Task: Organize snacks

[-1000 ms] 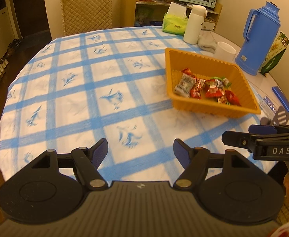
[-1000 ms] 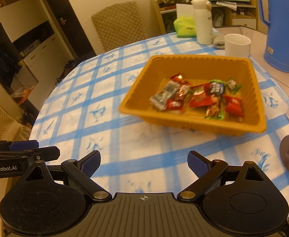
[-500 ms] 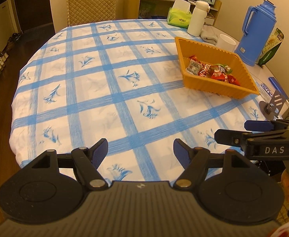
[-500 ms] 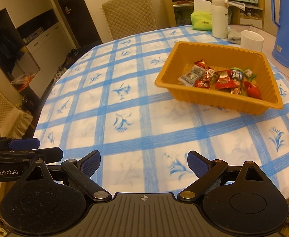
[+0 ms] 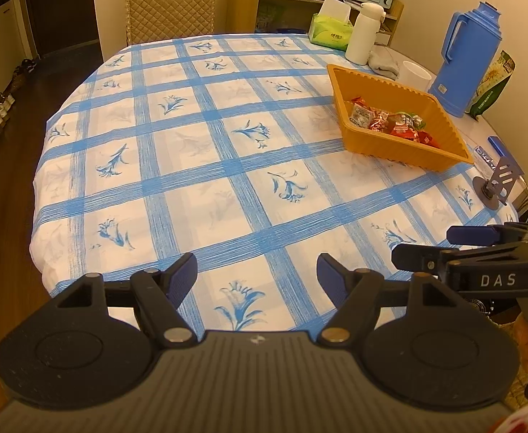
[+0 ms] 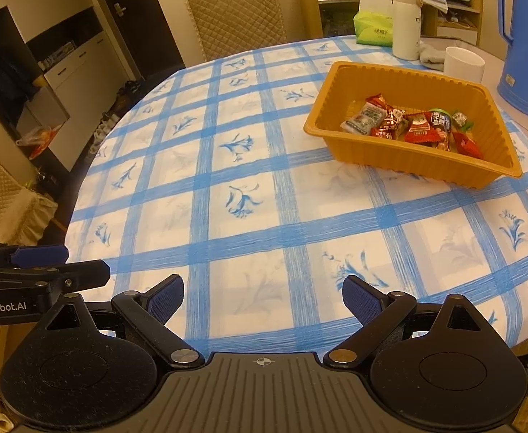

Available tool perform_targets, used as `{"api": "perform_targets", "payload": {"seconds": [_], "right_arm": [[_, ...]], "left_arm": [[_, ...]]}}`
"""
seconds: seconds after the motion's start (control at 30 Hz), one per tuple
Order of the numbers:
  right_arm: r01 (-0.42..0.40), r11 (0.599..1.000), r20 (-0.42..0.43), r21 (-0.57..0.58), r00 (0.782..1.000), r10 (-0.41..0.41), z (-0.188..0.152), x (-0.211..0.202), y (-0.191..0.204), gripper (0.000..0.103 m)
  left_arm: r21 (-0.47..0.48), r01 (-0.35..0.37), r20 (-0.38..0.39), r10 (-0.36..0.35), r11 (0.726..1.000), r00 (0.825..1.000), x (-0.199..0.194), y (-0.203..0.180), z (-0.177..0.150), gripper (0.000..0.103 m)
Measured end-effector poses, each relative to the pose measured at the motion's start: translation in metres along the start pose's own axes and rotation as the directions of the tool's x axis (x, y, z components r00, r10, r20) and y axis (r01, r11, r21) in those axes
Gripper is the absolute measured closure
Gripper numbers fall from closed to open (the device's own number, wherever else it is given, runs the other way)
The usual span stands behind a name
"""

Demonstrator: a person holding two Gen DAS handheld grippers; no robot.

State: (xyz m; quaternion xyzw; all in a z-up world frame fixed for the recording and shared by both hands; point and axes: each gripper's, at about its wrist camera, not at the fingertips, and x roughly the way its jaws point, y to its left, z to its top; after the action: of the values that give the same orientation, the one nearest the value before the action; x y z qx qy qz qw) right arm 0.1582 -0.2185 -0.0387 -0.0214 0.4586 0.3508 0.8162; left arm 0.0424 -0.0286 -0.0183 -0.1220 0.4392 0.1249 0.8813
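At the bottom of each wrist view I see my own tools first. My left gripper (image 5: pixel 256 274) has its two fingers spread apart with nothing between them, and my right gripper (image 6: pixel 263 297) is spread apart and empty too. Both hang over the near edge of the table (image 5: pixel 228 195), which has a blue and white checked cloth on it. The cloth in the middle of the frame is bare; I see no loose snacks lying on it. Farther back, toward the upper right of the frame, sits the orange tray (image 6: pixel 354 148), and the snacks (image 6: pixel 412 126) are all piled inside it, red, silver and green wrappers together. Behind the tray, at the top right, stand a white cup (image 6: pixel 464 63), a white bottle (image 6: pixel 406 23) and a big blue jug (image 6: pixel 527 47). I think the job is done or almost done, since every snack I can see is in the tray. I cannot tell if any are hidden elsewhere.
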Motion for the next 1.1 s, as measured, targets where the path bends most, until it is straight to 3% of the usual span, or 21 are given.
{"api": "perform_targets", "payload": {"seconds": [0.57, 1.1], "right_arm": [[0.021, 1.0, 0.004, 0.0, 1.0, -0.021, -0.004, -0.032, 0.023, 0.009], [0.024, 1.0, 0.001, 0.013, 1.0, -0.024, -0.006, -0.035, 0.028, 0.009]], "left_arm": [[-0.003, 0.033, 0.012, -0.033, 0.999, 0.999, -0.034, 0.004, -0.007, 0.032], [0.007, 0.045, 0.018, -0.045, 0.999, 0.999, -0.036, 0.006, -0.007, 0.032]]}}
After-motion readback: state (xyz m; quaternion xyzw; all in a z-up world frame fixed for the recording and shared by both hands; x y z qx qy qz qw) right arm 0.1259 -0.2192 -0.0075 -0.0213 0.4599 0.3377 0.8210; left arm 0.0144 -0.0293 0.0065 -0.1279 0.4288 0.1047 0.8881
